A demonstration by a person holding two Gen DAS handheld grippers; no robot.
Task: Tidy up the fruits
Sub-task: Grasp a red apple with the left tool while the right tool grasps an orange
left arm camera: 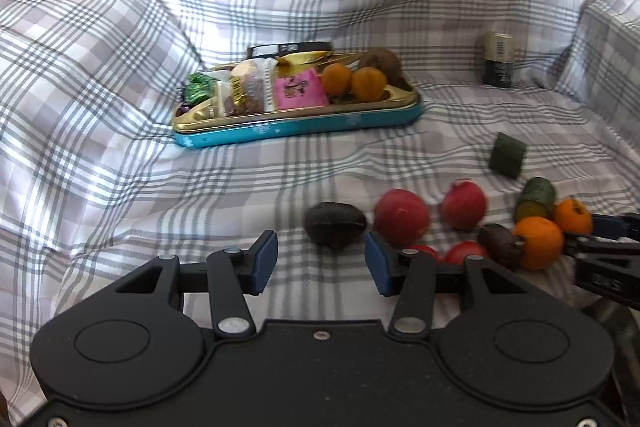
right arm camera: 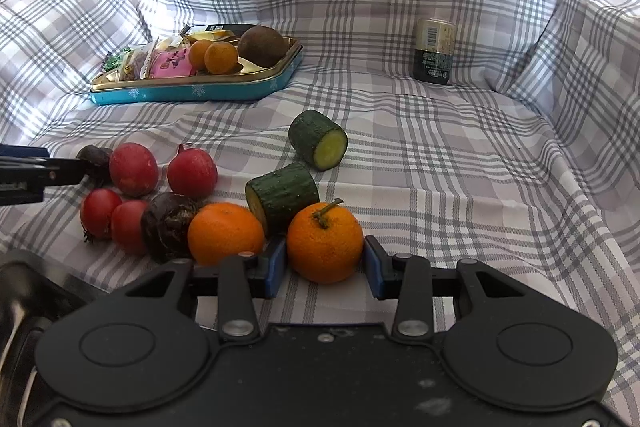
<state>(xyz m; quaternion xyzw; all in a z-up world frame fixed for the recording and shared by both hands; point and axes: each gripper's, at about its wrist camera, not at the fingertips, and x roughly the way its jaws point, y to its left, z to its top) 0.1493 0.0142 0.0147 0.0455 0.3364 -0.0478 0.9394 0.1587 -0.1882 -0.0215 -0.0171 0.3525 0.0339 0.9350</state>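
Right wrist: stemmed orange point(right arm camera: 325, 242) clamped between right tongs point(right arm camera: 325, 267) (pads touching).

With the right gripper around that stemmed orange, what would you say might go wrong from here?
1. The right gripper pinches the round stemmed orange only at its sides, so it may slip when lifted.
2. A cut dark-green cucumber piece and a second orange lie close by; lifting may nudge or roll them.
3. The gold-lined blue tin tray is already crowded with wrapped snacks and fruit.
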